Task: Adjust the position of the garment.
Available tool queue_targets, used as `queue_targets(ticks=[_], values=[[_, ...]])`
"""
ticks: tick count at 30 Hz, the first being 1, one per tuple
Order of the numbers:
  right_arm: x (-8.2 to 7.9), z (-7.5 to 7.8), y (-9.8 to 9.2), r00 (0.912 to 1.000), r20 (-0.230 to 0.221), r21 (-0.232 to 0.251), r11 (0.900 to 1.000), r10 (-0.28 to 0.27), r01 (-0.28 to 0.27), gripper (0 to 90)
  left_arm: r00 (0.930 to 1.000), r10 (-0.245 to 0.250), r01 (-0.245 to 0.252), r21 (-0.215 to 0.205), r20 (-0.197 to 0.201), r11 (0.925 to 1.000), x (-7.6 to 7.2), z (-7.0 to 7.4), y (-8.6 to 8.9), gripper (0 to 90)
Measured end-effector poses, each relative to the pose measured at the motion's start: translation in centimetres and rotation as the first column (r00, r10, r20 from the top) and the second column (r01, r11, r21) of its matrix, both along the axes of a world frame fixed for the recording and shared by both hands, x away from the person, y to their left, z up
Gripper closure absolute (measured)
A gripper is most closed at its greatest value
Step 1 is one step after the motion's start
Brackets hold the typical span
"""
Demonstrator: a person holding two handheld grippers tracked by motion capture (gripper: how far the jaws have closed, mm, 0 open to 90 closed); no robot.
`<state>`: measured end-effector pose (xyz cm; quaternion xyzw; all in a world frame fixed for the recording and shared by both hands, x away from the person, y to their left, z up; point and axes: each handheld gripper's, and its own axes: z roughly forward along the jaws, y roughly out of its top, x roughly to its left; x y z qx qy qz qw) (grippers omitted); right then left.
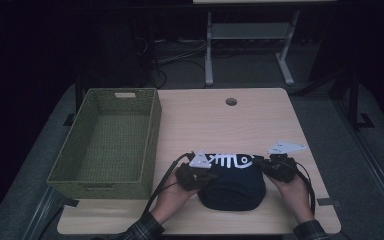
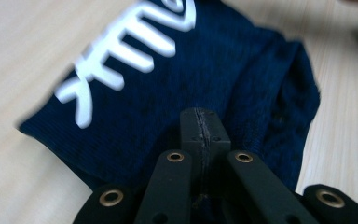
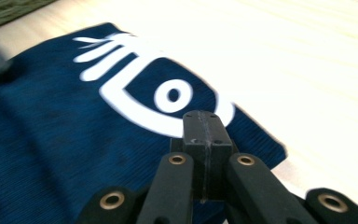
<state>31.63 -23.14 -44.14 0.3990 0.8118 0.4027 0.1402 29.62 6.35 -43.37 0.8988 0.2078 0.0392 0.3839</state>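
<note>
From above my side, the high view looks forward and down over the whole worktop [image 1: 260,120], far edge and floor beyond included. A camera on each hand-held gripper I hold looks along its jaws, very close to the navy garment [image 1: 232,182] at the worktop's near edge. All three views share its white print [image 1: 228,161].

So the folded shirt [image 1: 232,181] sat on the table [image 1: 260,120] near its front edge, with the left gripper [image 1: 196,176] at its left side and the right gripper [image 1: 278,166] at its right. The basket [image 1: 108,142] was off to the left, resting on the table's left edge. A small hole [image 1: 231,101] sat toward the back, behind the shirt.
</note>
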Motion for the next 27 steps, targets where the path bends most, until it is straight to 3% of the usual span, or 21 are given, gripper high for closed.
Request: queue_targets(ticks=[4,5,9,10,11,14,21,24,25,26,27], values=[[1.2,-0.6,0.2,0.9996,-0.014,-0.026,0.999,-0.023,0.023,90.0,1.0,0.001,0.0,0.04,-0.006,0.9992,-0.1,-0.9,-0.1,89.8],[1.6,-1.1,0.4,0.9988,-0.041,-0.039,0.999,-0.028,0.026,90.0,0.9999,0.001,0.0,0.057,-0.015,0.9984,0.0,-1.2,-0.2,89.9],[2.0,-2.2,0.7,0.9962,-0.085,-0.077,0.997,-0.023,0.016,90.0,0.9999,-0.001,0.002,0.079,-0.011,0.9969,0.2,-1.6,-0.2,90.0],[2.0,-2.2,0.7,0.9962,-0.085,-0.077,0.997,-0.023,0.016,90.0,1.0,0.001,0.0,0.086,-0.004,0.9963,0.3,-1.6,-0.1,90.0],[1.9,-2.2,0.9,0.9956,-0.091,-0.082,0.997,-0.021,0.014,90.0,0.9995,0.011,-0.014,0.123,0.03,0.9923,0.4,-1.5,0.0,90.0],[1.7,-2.3,1.2,0.9951,-0.099,-0.085,0.996,-0.01,0.001,90.0,0.9977,0.039,-0.047,0.154,0.056,0.987,0.9,-1.5,0.7,90.0],[1.0,-2.5,1.7,0.9961,-0.088,-0.082,0.996,0.009,-0.016,90.0,0.997,0.073,-0.076,0.133,0.026,0.9882,1.9,-1.6,1.8,90.0],[0.8,-2.3,1.6,0.9972,-0.073,-0.081,0.996,0.015,-0.021,90.0,0.9967,0.081,-0.08,0.103,-0.001,0.9914,2.0,-1.5,2.0,89.9],[0.5,-2.1,1.4,0.9985,-0.052,-0.078,0.997,0.015,-0.019,83.8,0.9966,0.081,-0.08,0.086,-0.012,0.9931,2.1,-1.4,2.2,89.5],[0.5,-2.1,1.4,0.9985,-0.052,-0.078,0.997,0.015,-0.019,83.8,0.9963,0.083,-0.081,0.066,-0.025,0.9946,2.2,-1.4,2.3,89.5],[0.2,-1.7,1.2,0.9991,-0.041,-0.061,0.998,0.008,-0.011,78.8,0.9952,0.092,-0.09,0.047,-0.034,0.9948,2.2,-1.2,2.5,85.2]])
